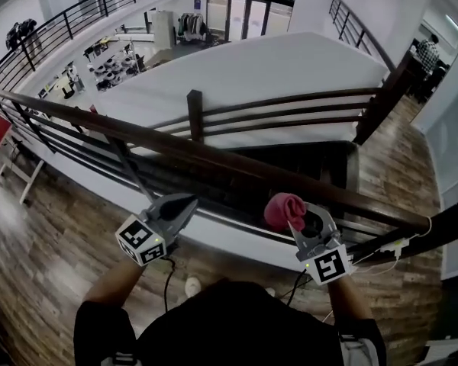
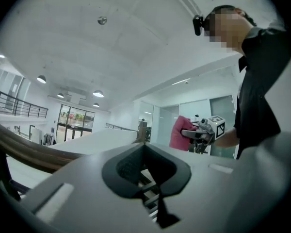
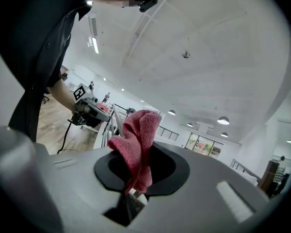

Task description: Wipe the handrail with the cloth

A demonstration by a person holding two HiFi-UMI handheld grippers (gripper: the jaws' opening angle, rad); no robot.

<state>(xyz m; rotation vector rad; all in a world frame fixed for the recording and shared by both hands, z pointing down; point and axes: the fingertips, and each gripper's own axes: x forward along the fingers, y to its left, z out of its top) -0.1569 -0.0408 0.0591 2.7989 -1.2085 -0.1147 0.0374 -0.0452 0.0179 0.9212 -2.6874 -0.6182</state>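
The dark wooden handrail [image 1: 214, 156] runs diagonally from upper left to lower right across the head view. My right gripper [image 1: 293, 219] is shut on a bunched pink cloth [image 1: 282, 208], held just on the near side of the rail at the right. In the right gripper view the cloth [image 3: 136, 147] stands up out of the jaws. My left gripper [image 1: 188, 202] is shut on nothing and points at the rail from below, a little left of centre. The left gripper view shows the right gripper [image 2: 200, 132] with the cloth [image 2: 178, 133] and a stretch of handrail [image 2: 19, 149].
Beyond the rail are horizontal bars, a post [image 1: 195, 113], a dark stairwell [image 1: 305, 162] and a lower floor with tables [image 1: 111, 63]. A white cable and power strip [image 1: 389, 246] lie by the rail at the right. I stand on a wood floor [image 1: 46, 235].
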